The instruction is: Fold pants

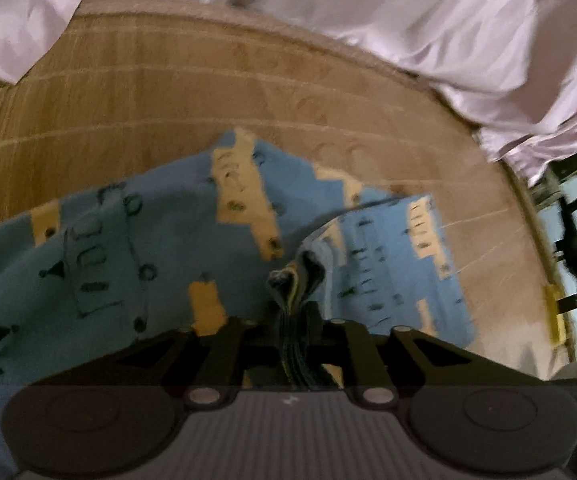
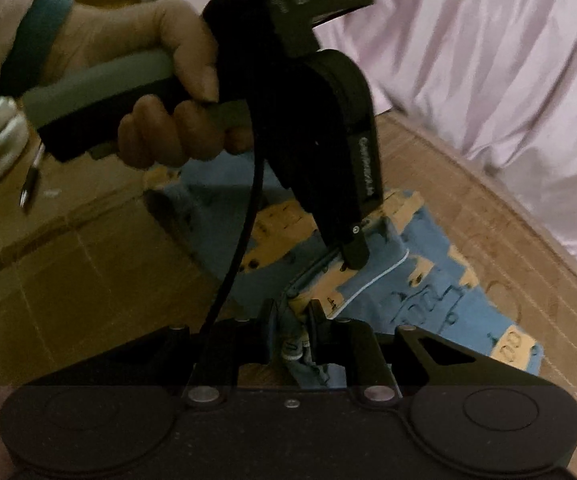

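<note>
Blue pants (image 1: pixel 136 248) with tan patches and dark print lie partly folded on a tan mat. In the left wrist view my left gripper (image 1: pixel 294 312) is shut on a bunched edge of the pants, the fabric pinched between its fingers. In the right wrist view my right gripper (image 2: pixel 291 316) is shut on another bunched edge of the pants (image 2: pixel 416 296). The left gripper (image 2: pixel 350 254) shows there too, held by a person's hand (image 2: pixel 168 80), its tip down on the cloth just beyond the right one.
A tan woven mat (image 1: pixel 208 92) covers the surface. Pale lilac sheet (image 1: pixel 448 32) is heaped along the far and right sides. The mat's right edge (image 1: pixel 544 240) drops to a floor with dark objects. A black cable (image 2: pixel 244 232) hangs from the left gripper.
</note>
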